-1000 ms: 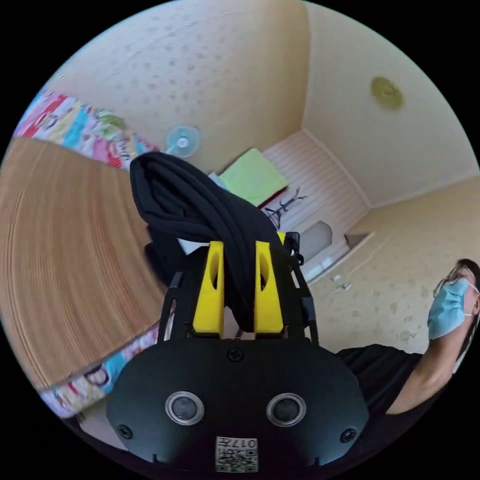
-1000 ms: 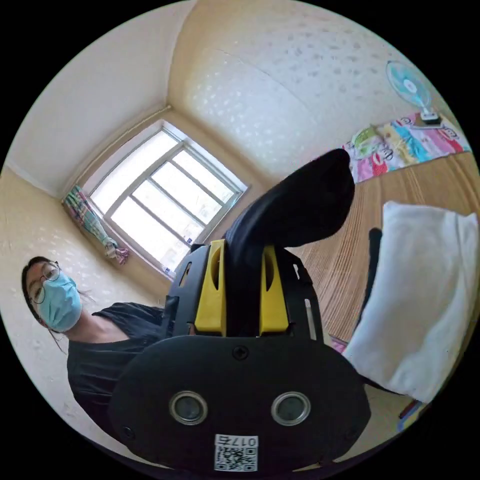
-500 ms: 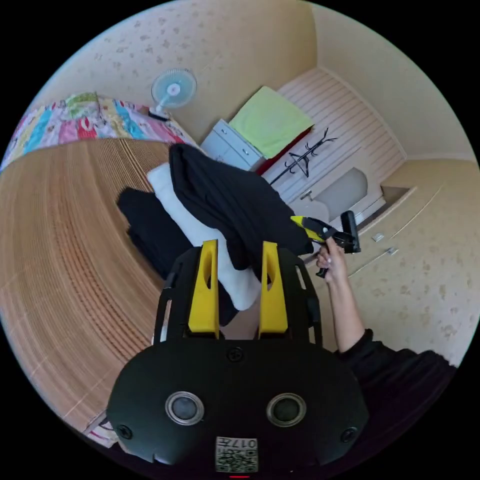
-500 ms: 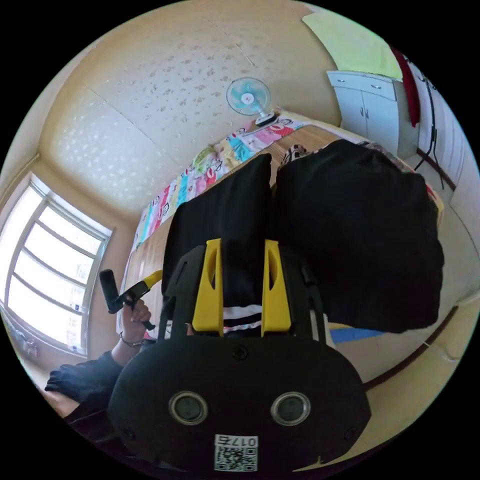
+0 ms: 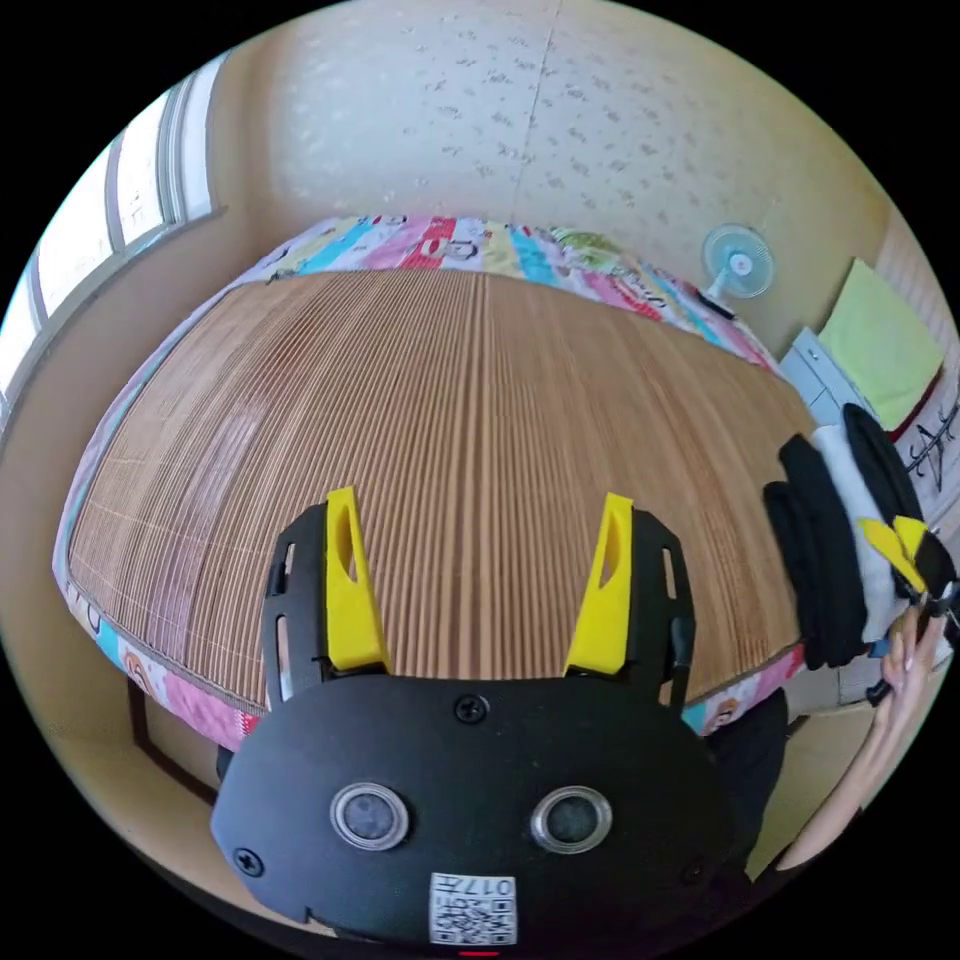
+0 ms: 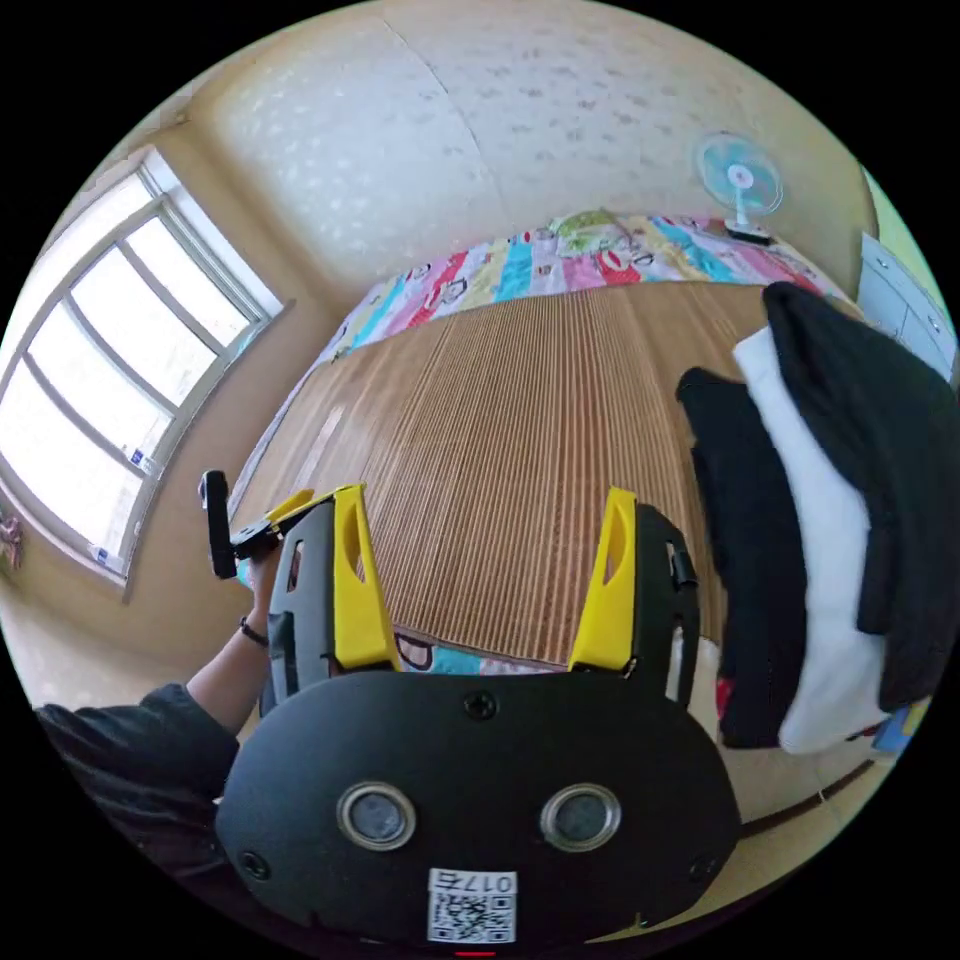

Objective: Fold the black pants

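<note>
- Folded black pants (image 6: 880, 470) atop a stack at right of frame, on a folded white garment (image 6: 815, 560).
- Left gripper (image 5: 478, 580) and right gripper (image 6: 480, 575): jaws spread wide, empty.
- Probably soft, light, floppy; best pinched at a folded edge.

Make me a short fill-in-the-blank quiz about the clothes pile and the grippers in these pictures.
1. The folded black pants lie on top of a ____ folded garment.
2. The right gripper has its jaws ____.
3. The pile rests on the ____ mat.
4. The left gripper holds ____.

Missing words: white; open; bamboo; nothing
</note>
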The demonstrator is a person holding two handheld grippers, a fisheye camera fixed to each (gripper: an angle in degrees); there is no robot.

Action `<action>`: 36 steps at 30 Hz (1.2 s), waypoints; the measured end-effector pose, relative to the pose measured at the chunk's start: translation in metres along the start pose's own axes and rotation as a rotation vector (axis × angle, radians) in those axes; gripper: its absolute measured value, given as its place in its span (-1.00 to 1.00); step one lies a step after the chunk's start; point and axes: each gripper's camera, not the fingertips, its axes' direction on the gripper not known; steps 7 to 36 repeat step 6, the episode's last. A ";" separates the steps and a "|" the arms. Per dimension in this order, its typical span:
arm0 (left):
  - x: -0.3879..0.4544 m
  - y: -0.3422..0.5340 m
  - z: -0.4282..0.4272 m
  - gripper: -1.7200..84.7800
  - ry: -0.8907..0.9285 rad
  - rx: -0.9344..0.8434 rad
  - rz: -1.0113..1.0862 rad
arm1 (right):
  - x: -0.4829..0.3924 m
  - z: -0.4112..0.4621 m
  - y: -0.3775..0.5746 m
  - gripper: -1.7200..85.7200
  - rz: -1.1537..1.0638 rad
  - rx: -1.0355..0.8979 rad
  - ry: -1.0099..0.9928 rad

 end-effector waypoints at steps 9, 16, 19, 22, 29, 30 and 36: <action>0.003 0.001 0.049 -0.21 -0.070 -0.036 -0.097 | 0.002 0.221 0.021 -0.22 0.073 -0.171 0.090; 0.003 0.001 0.049 -0.21 -0.070 -0.036 -0.097 | 0.002 0.221 0.021 -0.22 0.073 -0.171 0.090; 0.003 0.001 0.049 -0.21 -0.070 -0.036 -0.097 | 0.002 0.221 0.021 -0.22 0.073 -0.171 0.090; 0.003 0.001 0.049 -0.21 -0.070 -0.036 -0.097 | 0.002 0.221 0.021 -0.22 0.073 -0.171 0.090; 0.003 0.001 0.049 -0.21 -0.070 -0.036 -0.097 | 0.002 0.221 0.021 -0.22 0.073 -0.171 0.090; 0.003 0.001 0.049 -0.21 -0.070 -0.036 -0.097 | 0.002 0.221 0.021 -0.22 0.073 -0.171 0.090; 0.003 0.001 0.049 -0.21 -0.070 -0.036 -0.097 | 0.002 0.221 0.021 -0.22 0.073 -0.171 0.090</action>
